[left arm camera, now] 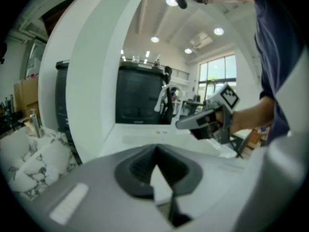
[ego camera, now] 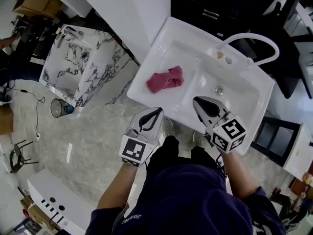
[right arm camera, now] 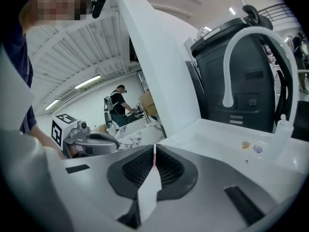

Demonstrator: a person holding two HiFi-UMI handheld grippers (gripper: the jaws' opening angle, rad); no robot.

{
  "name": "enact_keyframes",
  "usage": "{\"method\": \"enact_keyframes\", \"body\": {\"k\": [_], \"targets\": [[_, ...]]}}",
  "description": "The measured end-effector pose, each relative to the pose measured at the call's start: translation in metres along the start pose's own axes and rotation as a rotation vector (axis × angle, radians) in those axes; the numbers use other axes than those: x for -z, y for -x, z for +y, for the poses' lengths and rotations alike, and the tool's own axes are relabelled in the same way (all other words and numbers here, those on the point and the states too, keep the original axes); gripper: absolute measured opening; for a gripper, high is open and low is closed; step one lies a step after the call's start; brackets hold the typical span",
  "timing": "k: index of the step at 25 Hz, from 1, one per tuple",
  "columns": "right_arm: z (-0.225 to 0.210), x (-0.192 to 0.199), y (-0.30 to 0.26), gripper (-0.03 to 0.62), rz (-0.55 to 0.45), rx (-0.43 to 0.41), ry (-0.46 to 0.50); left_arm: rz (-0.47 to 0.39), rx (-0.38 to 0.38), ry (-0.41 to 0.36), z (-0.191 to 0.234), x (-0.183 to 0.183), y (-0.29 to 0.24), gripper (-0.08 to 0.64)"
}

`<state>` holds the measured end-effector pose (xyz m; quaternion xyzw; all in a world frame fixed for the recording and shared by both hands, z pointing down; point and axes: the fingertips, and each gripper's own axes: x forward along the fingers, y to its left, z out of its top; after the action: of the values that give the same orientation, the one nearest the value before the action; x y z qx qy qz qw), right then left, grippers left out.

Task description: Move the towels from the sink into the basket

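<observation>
You have 1 white sink w/ 1 red towel lying in its left part. Your 2 grippers, left & right, are at the front rim, both jaws pressed together on nothing. 2 small bits by the tap are too small to tell.

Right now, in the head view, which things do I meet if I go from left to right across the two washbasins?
marbled washbasin → red towel, lying in the left part of the white sink → drain of that sink
</observation>
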<state>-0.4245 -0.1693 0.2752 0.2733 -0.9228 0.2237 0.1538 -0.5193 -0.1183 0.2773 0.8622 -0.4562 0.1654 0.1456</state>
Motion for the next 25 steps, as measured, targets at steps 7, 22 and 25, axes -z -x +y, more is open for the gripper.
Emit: {"method": "enact_keyframes", "body": {"k": [7, 22, 25], "targets": [[0.0, 0.012, -0.057, 0.01, 0.042, 0.014, -0.028, 0.032, 0.016, 0.025, 0.036, 0.023, 0.009, 0.003], [-0.036, 0.049, -0.149, 0.191, 0.167, 0.095, -0.111, 0.086, 0.056, 0.093, 0.081, 0.054, -0.011, 0.003], [-0.04, 0.053, -0.158, 0.224, 0.195, 0.103, -0.113, 0.091, 0.058, 0.102, 0.088, 0.054, -0.015, 0.003]]}}
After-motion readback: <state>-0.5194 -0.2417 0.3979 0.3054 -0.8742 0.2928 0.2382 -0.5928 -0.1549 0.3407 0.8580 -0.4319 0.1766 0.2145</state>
